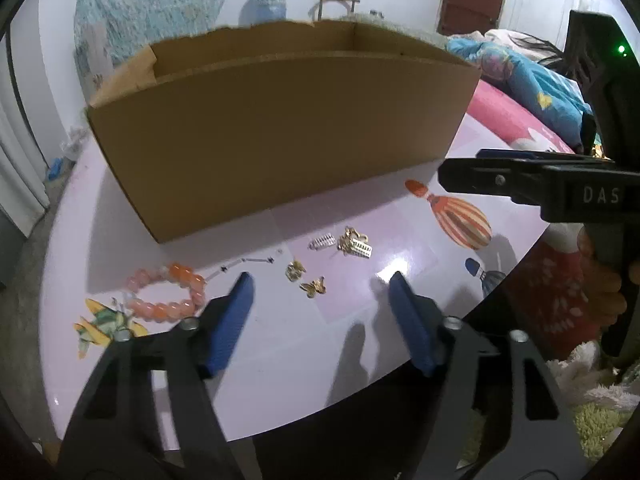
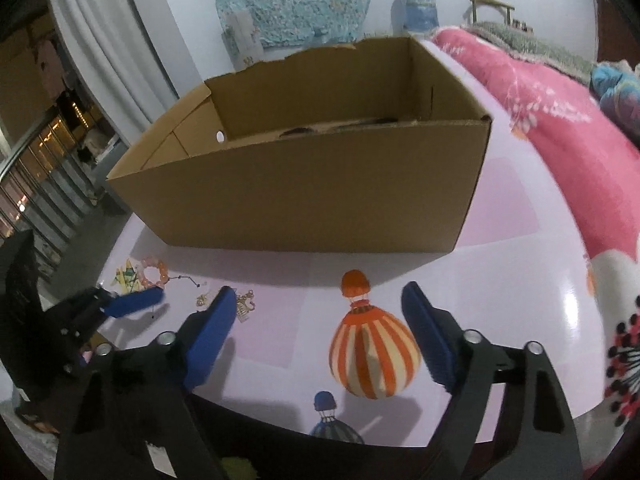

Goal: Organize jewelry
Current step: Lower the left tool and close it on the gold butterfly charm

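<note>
Approaching: both hand-held grippers point down at loose jewelry on the lilac table (image 1: 400, 264); nothing is picked up yet.
Left gripper (image 1: 320, 316): jaws apart and holding nothing, hovering just short of two small gold butterfly pieces (image 1: 306, 280).
Right gripper (image 2: 316, 332): jaws apart, nothing between them; only a printed balloon picture lies under the gap.
Jewelry: an orange bead bracelet (image 1: 168, 294) lies at the left, with a thin chain (image 1: 244, 264) beside it and a gold claw clip (image 1: 354, 245) and small silver clip (image 1: 321, 242) nearer the box.
Destination: an open cardboard box (image 1: 280, 152) stands just behind the pieces, presumably where they go.
Next move, by my judgement: lower the left jaws around one butterfly piece and close squarely, since such small flat items slip easily.
Hard to make out: the box floor is mostly hidden by its near wall; dark shapes inside cannot be identified. In the right wrist view the left finger covers part of the gold pieces.
</note>
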`<state>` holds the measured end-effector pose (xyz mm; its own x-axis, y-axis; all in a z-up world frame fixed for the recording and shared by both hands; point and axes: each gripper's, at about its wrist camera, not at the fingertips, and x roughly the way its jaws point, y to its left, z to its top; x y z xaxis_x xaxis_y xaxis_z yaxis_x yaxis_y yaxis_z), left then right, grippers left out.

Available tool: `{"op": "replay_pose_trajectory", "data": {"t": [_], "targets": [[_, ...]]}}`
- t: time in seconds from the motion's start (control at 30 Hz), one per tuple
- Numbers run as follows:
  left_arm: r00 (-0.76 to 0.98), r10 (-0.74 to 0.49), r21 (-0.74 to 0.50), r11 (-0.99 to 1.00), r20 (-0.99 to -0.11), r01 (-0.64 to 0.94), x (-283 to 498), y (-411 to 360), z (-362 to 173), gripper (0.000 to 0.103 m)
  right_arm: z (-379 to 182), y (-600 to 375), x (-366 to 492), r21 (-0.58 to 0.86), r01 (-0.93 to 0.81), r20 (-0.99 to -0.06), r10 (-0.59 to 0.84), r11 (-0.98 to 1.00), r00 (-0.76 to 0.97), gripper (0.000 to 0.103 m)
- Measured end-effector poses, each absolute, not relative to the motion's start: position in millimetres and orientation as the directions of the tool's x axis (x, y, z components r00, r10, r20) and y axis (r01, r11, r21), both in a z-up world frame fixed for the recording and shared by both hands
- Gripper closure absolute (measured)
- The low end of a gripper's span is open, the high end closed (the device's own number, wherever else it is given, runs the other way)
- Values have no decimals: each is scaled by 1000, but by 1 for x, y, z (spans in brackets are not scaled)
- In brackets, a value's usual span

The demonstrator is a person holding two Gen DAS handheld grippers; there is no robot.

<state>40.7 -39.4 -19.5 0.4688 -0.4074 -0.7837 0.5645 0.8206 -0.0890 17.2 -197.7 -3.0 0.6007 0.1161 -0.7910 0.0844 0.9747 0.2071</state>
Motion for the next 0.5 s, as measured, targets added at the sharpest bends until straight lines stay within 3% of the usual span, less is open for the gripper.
{"op": "replay_pose_trajectory", "data": {"t": [0.2,0.5], "targets": [[430,-358,-90,843,-829,530,50,-45,-29,64,-11,-189,22,221,74,-802,137,973,581,25],[444,-314,-42,852,-839,523,53,-54,-30,70,-14,-190,27,225,75,-803,142,971,578,25]]}}
